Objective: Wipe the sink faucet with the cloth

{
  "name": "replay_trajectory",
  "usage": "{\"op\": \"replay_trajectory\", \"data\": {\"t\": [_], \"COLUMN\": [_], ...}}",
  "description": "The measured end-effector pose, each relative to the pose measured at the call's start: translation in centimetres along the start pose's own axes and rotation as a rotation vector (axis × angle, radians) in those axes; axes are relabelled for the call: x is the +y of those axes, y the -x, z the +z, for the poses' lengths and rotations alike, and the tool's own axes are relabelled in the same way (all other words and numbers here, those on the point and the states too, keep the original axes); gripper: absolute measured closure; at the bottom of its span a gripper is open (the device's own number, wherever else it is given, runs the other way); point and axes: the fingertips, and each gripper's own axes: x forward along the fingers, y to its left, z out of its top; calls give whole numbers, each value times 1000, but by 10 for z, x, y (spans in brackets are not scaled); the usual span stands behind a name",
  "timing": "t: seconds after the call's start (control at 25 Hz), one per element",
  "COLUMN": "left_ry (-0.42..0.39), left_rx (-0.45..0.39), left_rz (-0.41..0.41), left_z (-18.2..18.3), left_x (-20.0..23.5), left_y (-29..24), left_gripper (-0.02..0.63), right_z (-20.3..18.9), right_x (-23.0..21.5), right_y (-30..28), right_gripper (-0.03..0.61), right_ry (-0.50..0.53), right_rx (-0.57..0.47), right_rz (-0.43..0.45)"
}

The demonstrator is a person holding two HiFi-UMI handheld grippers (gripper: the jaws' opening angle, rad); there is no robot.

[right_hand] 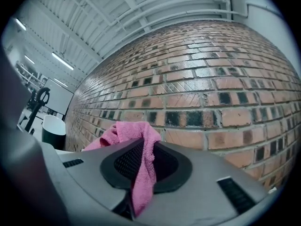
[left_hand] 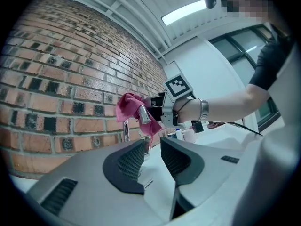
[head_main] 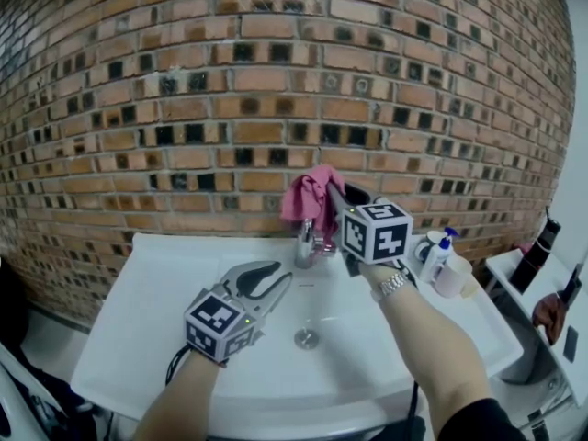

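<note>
A chrome faucet [head_main: 306, 243] stands at the back of the white sink [head_main: 165, 310]. A pink cloth [head_main: 310, 196] is bunched just above the faucet, against the brick wall. My right gripper [head_main: 335, 194] is shut on the cloth, and in the right gripper view the pink cloth [right_hand: 143, 173] hangs down between the jaws of the right gripper [right_hand: 146, 161]. My left gripper [head_main: 283, 276] hovers over the basin, left of the faucet, open and holding nothing. In the left gripper view the left gripper [left_hand: 153, 149] points at the faucet [left_hand: 143, 114] and the cloth [left_hand: 128, 105].
A pump bottle with a blue top [head_main: 439, 251] and a white cup [head_main: 452, 278] stand on the sink's right rim. The drain [head_main: 307, 339] lies in the middle of the basin. A dark bottle [head_main: 537, 255] stands on a side shelf at the right. The brick wall [head_main: 276, 81] rises close behind.
</note>
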Motion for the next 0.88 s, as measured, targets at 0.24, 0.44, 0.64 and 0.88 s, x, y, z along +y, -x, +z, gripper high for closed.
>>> {"op": "replay_trajectory", "data": {"t": [0.24,0.44,0.64,0.88], "left_ry": [-23,-31,-24,-32], "left_rx": [3,6,2,8], "left_rz": [4,7,10,13], "left_z": [-3,-2,-1,1], "left_x": [1,2,1,1], "left_y": [-1,-2,-3,-4], "left_gripper": [495,499,499,499], "right_z": [-20,-36,-53,-71], "right_x": [-13,-21,-26,-28], "right_y": [-15,-29,-37,-41], "right_gripper": [528,529,529,529], "right_ry": [-6,-5,8,71], "right_rx": [72,129,195,246], "right_rz": [-60,-93,-117,-169]}}
